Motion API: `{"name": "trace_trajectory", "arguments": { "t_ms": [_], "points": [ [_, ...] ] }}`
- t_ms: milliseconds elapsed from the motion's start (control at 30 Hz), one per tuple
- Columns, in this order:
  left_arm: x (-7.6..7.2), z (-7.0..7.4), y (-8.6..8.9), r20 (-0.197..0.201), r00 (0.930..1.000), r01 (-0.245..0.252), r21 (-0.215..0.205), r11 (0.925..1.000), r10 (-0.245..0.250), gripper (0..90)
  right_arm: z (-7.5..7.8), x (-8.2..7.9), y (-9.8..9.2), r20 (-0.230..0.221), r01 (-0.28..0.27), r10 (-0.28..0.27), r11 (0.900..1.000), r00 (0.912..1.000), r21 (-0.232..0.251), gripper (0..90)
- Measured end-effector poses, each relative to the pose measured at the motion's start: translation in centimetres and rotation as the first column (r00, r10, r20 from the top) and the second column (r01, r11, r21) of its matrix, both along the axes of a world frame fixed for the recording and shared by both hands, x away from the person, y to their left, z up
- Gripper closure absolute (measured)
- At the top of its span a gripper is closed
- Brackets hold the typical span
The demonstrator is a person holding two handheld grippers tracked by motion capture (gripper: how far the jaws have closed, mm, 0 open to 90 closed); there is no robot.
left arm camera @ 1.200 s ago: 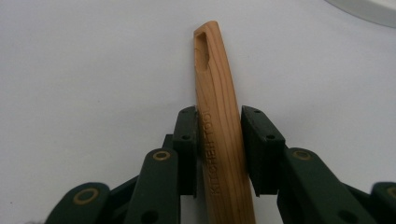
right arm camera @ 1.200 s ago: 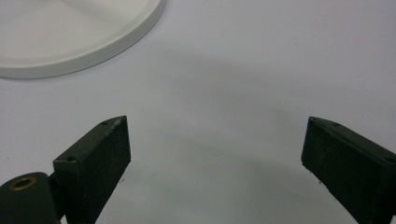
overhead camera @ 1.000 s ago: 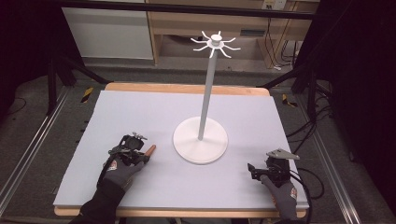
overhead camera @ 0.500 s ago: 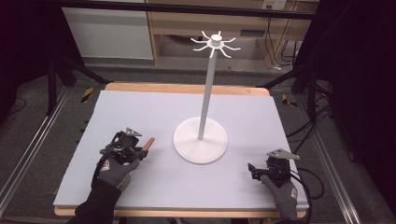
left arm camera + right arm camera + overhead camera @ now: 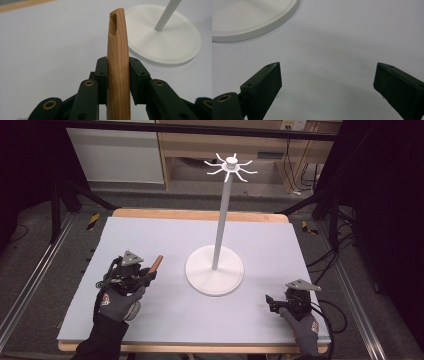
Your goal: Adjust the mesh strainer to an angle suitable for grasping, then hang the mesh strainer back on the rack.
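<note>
High view: the left gripper [image 5: 145,276] has its fingers [image 5: 101,75] squeezed tight on a wooden handle [image 5: 117,62] that pokes out past them toward the white stand [image 5: 215,270]. The handle is up off the grey worktop [image 5: 165,320]. The right gripper [image 5: 272,302] rests near the worktop's edge, fingers [image 5: 265,82] wide apart, holding nothing.
</note>
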State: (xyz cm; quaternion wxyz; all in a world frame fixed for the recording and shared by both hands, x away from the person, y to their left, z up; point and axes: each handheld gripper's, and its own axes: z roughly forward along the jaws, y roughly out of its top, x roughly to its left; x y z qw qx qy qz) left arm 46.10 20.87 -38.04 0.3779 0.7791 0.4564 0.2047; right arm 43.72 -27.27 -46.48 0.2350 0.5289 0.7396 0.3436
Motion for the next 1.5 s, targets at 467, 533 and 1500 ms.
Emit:
{"name": "trace_trajectory", "arguments": {
  "t_ms": [467,533,1500],
  "points": [
    [-2.1,2.8,0.3,0.221,0.9744,-0.018,-0.104,0.9944,0.041,70.6,-0.1,0.1,0.0,0.009,-0.003,0.003,1.0,1.0,-0.005,8.1],
    [-2.2,3.0,0.3,0.234,0.9712,-0.017,-0.114,0.9934,0.043,70.6,-0.1,0.1,0.0,0.006,0.0,0.0,1.0,1.0,0.002,8.1],
    [-3.0,9.4,-0.8,0.453,0.8842,0.019,-0.277,0.9608,0.113,70.6,0.0,-0.1,-0.1,0.032,-0.001,0.001,1.0,0.9995,0.0,7.8]
  ]
}}
